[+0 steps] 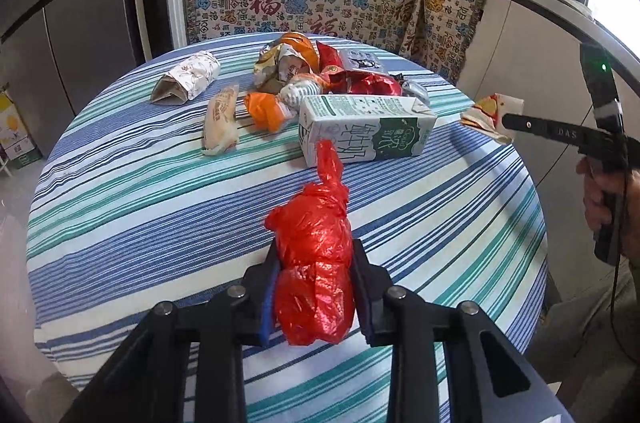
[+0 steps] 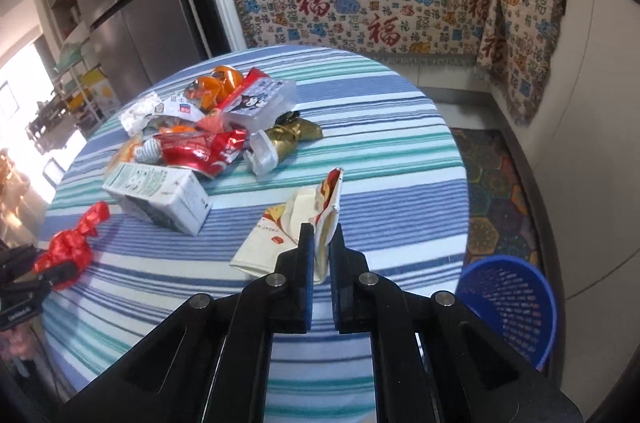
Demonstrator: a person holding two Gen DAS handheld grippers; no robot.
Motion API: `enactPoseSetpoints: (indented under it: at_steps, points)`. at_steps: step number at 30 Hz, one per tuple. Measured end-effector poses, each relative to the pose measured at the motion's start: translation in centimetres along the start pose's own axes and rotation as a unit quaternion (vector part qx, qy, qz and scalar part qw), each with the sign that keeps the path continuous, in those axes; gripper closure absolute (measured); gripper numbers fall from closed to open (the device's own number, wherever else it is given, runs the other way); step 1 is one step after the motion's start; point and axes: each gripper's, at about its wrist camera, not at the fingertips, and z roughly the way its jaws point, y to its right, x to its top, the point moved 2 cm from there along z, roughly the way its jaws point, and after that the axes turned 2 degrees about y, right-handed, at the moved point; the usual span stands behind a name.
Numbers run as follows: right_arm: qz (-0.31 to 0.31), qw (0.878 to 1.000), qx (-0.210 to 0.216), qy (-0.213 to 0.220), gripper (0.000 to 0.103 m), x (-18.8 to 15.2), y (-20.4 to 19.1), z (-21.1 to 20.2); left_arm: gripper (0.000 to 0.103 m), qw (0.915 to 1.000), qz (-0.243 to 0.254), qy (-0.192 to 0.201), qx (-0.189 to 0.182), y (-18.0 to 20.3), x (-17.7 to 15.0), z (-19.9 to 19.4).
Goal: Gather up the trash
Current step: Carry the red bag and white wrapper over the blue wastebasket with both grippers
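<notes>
1. Gripping: left gripper (image 1: 316, 287) is clamped on a knotted red plastic bag (image 1: 316, 263), pads pressed into both sides, bag's twisted tail pointing toward the table centre. It sits over the near edge of the round table (image 1: 120, 223), which has a striped cloth.
2. Far-left part of the table: a paper-wrapped roll (image 1: 188, 79), with a pale wrapped bun (image 1: 222, 121) just beside it, both lying flat.
3. Centre: milk carton (image 1: 364, 129) on its side, touching the bag's tail in the left wrist view. Behind it, a heap of mixed wrappers (image 1: 320, 71): orange, red foil, white.
4. Right edge of the table: right gripper (image 2: 320, 247) is pinched narrow on a torn cream paper packet (image 2: 296, 223). One flap stands up between the pads; the rest hangs over the cloth.
5. Floor, past the right edge: blue mesh basket (image 2: 508, 303), upright, well apart from the heap.
</notes>
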Motion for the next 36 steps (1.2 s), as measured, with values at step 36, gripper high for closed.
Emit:
enactPoseSetpoints:
  at_steps: [36]
  points:
    - [0.164,0.978,-0.126,0.012,0.097,-4.6,23.1,-9.0,0.072,0.9734,0.103,-0.057,-0.197,32.3,9.5,12.1]
